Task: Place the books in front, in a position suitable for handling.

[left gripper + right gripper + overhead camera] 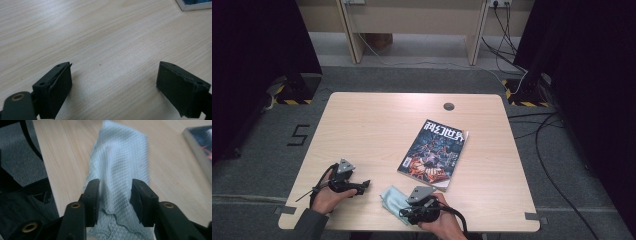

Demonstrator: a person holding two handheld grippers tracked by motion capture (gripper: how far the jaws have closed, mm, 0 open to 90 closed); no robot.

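Right gripper view, right gripper [115, 200] half open, straddling pale cloth [120, 165], pads apart.

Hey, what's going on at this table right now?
A person holds a gripper in each hand. The right gripper is down over a pale blue cloth near the table's front edge, jaws straddling a raised fold, not clearly pinching yet. The left gripper waits open above bare wood. A magazine lies beside the cloth.

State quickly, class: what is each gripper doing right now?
Left gripper: open, nothing between its fingers.
Right gripper: fingers either side of the pale blue cloth, not yet pressing.
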